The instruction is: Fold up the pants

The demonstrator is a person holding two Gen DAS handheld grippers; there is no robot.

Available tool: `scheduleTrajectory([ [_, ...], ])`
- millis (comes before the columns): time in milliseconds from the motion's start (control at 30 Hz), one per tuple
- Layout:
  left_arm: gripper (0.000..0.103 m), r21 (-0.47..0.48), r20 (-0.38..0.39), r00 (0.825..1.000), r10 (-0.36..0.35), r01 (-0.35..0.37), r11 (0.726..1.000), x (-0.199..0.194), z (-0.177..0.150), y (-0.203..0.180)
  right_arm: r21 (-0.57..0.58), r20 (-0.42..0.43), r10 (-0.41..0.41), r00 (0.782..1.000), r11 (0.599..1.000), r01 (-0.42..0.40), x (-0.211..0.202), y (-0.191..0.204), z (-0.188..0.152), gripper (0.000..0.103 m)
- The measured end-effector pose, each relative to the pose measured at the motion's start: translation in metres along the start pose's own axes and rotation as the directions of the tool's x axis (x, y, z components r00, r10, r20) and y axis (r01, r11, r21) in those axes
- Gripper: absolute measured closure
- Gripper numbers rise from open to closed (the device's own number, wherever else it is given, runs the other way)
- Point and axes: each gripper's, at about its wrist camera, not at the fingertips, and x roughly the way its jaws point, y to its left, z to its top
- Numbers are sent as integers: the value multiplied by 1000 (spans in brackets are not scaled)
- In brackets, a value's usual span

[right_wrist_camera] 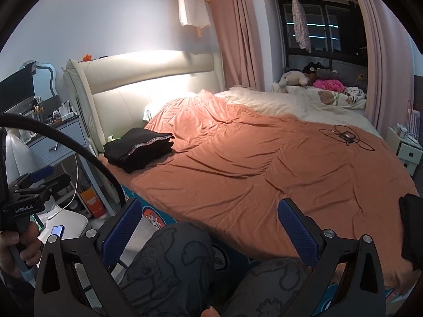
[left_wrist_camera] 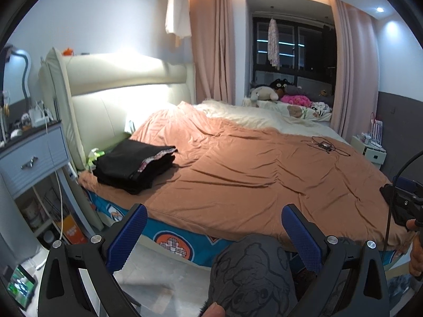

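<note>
A stack of folded black pants (left_wrist_camera: 134,166) (right_wrist_camera: 137,150) lies on the orange duvet (left_wrist_camera: 251,179) (right_wrist_camera: 251,174) at the bed's near left corner, by the headboard. My left gripper (left_wrist_camera: 215,237) is open and holds nothing; it hovers before the bed's front edge, above a knee in grey printed trousers (left_wrist_camera: 251,272). My right gripper (right_wrist_camera: 208,232) is open too, nothing between its blue pads, well short of the stack. A hand holds the left gripper (right_wrist_camera: 37,179) at the right wrist view's left side. A dark cloth (right_wrist_camera: 412,232) shows at the right edge; I cannot tell what it is.
A thin black cable with a small device (left_wrist_camera: 325,146) (right_wrist_camera: 346,137) lies on the duvet's far right. A blue-grey nightstand (left_wrist_camera: 34,155) stands left of the bed, a white one (right_wrist_camera: 407,150) to the right. Plush toys (left_wrist_camera: 267,92) sit by the window. A phone (left_wrist_camera: 21,288) lies low left.
</note>
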Motion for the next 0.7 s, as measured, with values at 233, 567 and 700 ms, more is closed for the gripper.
scheduleTrajectory([
  [233, 0, 17, 15, 1000, -13, 13, 1000, -9, -9, -12, 36, 34, -25, 999, 999, 23, -14, -9, -23, 0],
  [567, 0, 28, 4, 999, -35, 35, 999, -11, -13, -16, 33, 45, -52, 998, 998, 50, -18, -7, -32, 0],
  [700, 0, 29, 9, 999, -36, 36, 999, -12, -14, -16, 32, 43, -56, 998, 998, 55, -16, -5, -34, 0],
])
